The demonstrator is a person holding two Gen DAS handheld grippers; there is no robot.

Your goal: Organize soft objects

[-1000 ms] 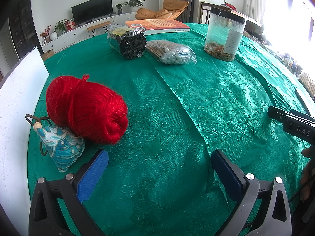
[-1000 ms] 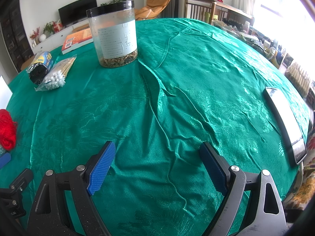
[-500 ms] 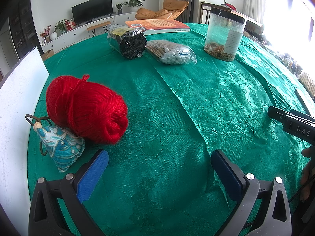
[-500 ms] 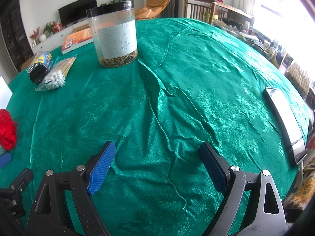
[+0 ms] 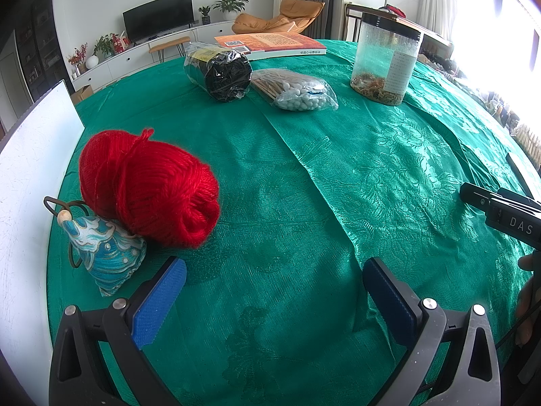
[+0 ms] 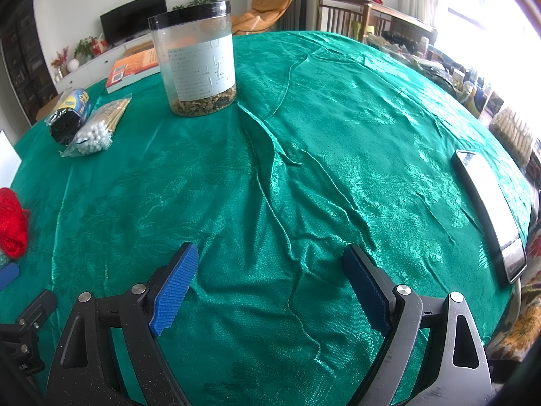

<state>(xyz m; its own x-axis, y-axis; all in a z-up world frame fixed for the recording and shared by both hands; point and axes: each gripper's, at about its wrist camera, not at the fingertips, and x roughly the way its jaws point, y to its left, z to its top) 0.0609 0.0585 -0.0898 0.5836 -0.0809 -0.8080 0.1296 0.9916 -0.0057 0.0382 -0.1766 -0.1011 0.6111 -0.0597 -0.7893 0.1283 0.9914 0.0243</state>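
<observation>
Two grippers wait over a round table with a shiny green tablecloth [image 5: 389, 155], and nothing has moved in the last second, so the tidying has not started yet.

From the left wrist camera, the left gripper [image 5: 274, 291] has its blue pads wide apart and holds nothing. A red ball of yarn [image 5: 152, 186] lies near the left edge of the table, just ahead of the left pad. A small blue cloth pouch [image 5: 104, 257] with a bead and cord sits touching the yarn, nearer the front edge. Toward the far edge lie a black roll in clear wrap [image 5: 223, 71], a bag of cotton swabs [image 5: 297, 91], an orange book [image 5: 270, 42] and a clear jar with a black lid [image 5: 385, 57]. A white board [image 5: 30, 182] stands at the left edge. Behind is a living room with a TV [image 5: 159, 15] and an orange chair [image 5: 280, 15].

From the right wrist camera, the right gripper [image 6: 270, 284] is also spread open and empty, over bare wrinkled cloth. A phone [image 6: 490, 213] lies near the right edge. The yarn peeks in at the far left.

I think the yarn is the easiest soft thing to grab first.
</observation>
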